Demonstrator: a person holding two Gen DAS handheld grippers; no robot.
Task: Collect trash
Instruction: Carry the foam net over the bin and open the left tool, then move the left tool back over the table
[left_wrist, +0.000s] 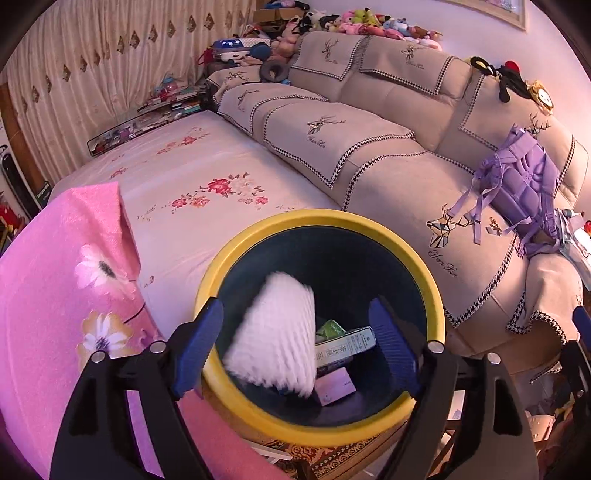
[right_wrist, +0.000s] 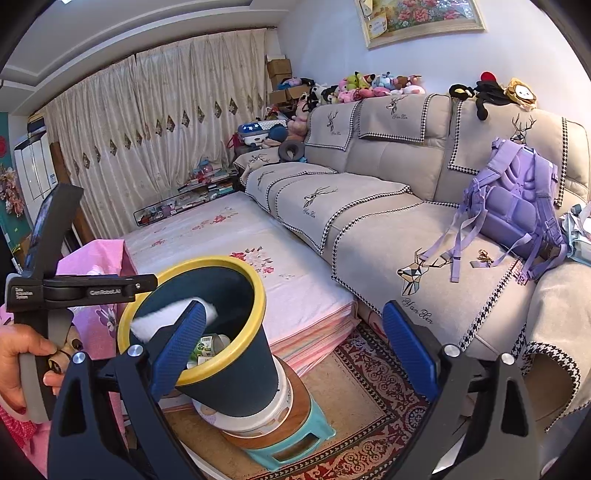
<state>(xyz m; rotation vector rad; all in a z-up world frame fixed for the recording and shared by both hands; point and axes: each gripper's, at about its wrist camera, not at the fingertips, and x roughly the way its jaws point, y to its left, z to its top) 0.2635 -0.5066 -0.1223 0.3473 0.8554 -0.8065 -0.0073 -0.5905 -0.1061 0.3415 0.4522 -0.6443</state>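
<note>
Left tool wide — white foam wrap blurred between its fingers, over bin; right tool wide

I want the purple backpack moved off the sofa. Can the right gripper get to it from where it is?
Probably yes. The right gripper is open and empty, and the purple backpack leans on the sofa ahead to its right. Only bare cushion lies between; the bin sits off to the left.

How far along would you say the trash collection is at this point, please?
Done: cartons already lie in the yellow-rimmed bin. In hand: a blurred white wad sits between the open left gripper fingers over the bin. The right gripper is open, empty. No further trash is identifiable.
</note>
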